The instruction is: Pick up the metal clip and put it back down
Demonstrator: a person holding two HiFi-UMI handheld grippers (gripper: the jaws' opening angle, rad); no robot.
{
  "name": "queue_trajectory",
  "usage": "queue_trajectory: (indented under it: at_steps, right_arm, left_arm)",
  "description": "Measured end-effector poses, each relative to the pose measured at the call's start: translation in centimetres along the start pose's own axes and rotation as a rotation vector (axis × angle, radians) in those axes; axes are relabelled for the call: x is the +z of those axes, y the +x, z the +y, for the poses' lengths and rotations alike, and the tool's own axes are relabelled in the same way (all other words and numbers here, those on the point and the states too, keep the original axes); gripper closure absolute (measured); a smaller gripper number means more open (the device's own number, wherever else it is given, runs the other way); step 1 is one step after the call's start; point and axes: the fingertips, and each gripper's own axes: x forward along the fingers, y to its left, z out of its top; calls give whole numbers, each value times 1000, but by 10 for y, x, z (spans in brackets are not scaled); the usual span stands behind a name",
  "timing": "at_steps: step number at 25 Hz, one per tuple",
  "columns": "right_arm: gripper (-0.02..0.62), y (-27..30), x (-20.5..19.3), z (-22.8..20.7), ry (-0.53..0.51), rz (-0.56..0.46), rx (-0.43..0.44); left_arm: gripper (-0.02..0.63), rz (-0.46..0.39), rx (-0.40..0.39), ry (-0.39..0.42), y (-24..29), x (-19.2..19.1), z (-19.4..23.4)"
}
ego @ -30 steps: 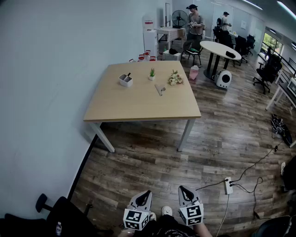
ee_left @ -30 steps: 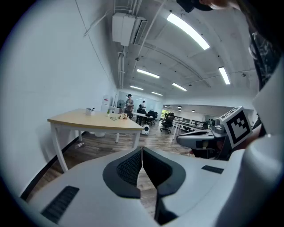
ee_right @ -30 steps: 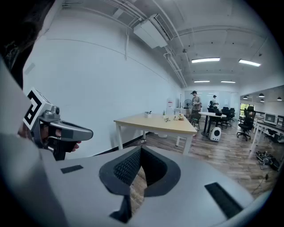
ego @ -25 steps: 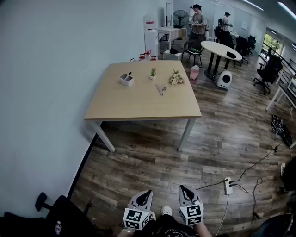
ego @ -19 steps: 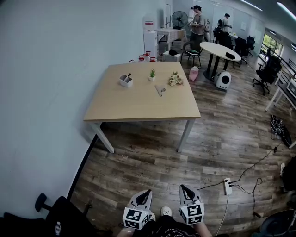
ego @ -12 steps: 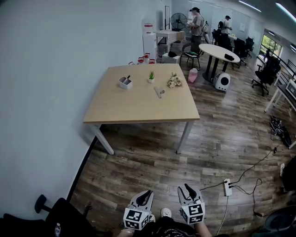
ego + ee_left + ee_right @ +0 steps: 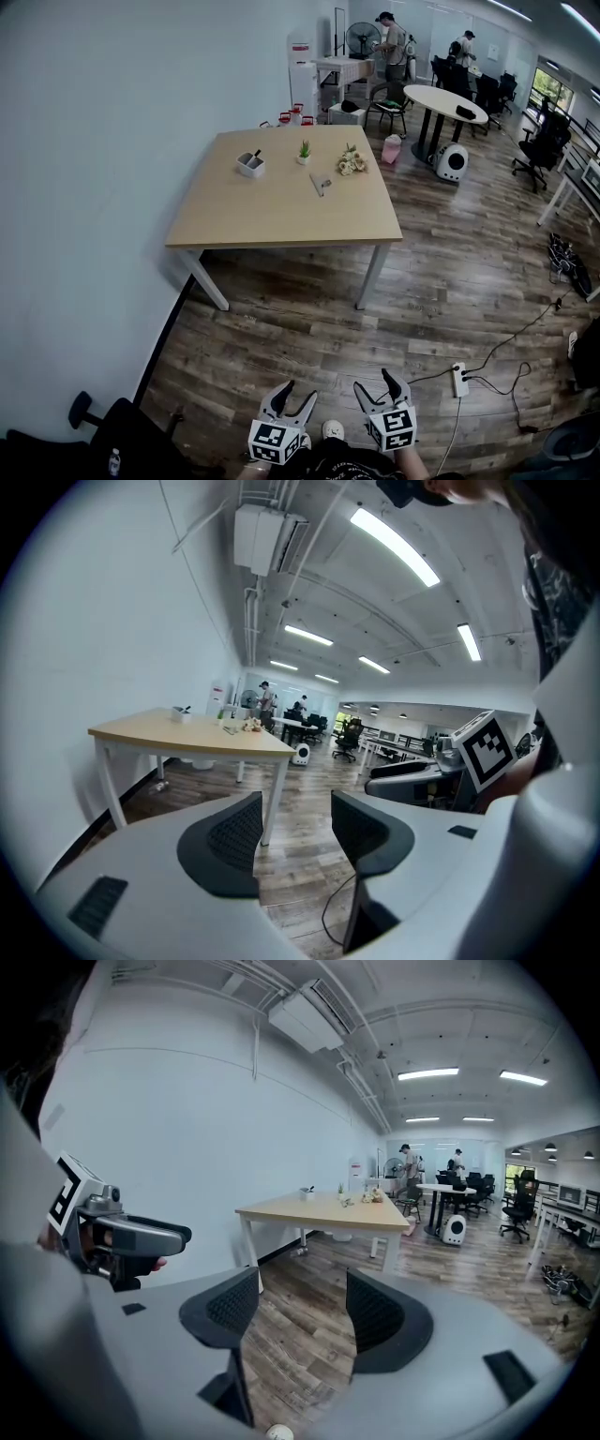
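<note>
The metal clip (image 7: 320,184) lies on the light wooden table (image 7: 281,220), far ahead of me across the floor. Both grippers are held low at the bottom edge of the head view, well short of the table. My left gripper (image 7: 292,398) (image 7: 295,827) is opening its jaws, and only floor shows between its pads. My right gripper (image 7: 377,388) (image 7: 300,1312) is likewise opening, with nothing between its pads. Each gripper view shows the table (image 7: 187,735) (image 7: 319,1211) in the distance and the other gripper (image 7: 441,771) (image 7: 122,1237) at the side.
On the table stand a white holder (image 7: 250,164), a small plant (image 7: 304,150) and a bunch of flowers (image 7: 352,161). A power strip (image 7: 461,377) with cables lies on the floor at the right. An office chair (image 7: 122,436) is at the lower left; a wall runs along the left.
Both grippers' jaws have gone from shut to spread apart. The grippers stay at the same spot low in the view. A person at the back has walked left.
</note>
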Motion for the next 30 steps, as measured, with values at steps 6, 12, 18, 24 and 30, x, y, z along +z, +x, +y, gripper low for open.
queue_trajectory:
  at_steps: [6, 12, 18, 24, 30]
  right_arm:
    - [304, 5, 3, -25, -13, -3, 22]
    - [304, 17, 6, -50, -41, -9, 33]
    - [304, 33, 4, -58, -53, 21, 44]
    - [304, 77, 18, -78, -42, 28, 13]
    - [304, 135, 49, -92, -39, 28, -7]
  left_arm:
    - [383, 1, -15, 12, 24, 8, -15]
    - [383, -1, 7, 6, 47, 7, -21]
    - [383, 28, -3, -17, 69, 1, -17]
    - [383, 38, -46, -13, 118, 15, 11]
    - [383, 30, -69, 0, 167, 45, 62]
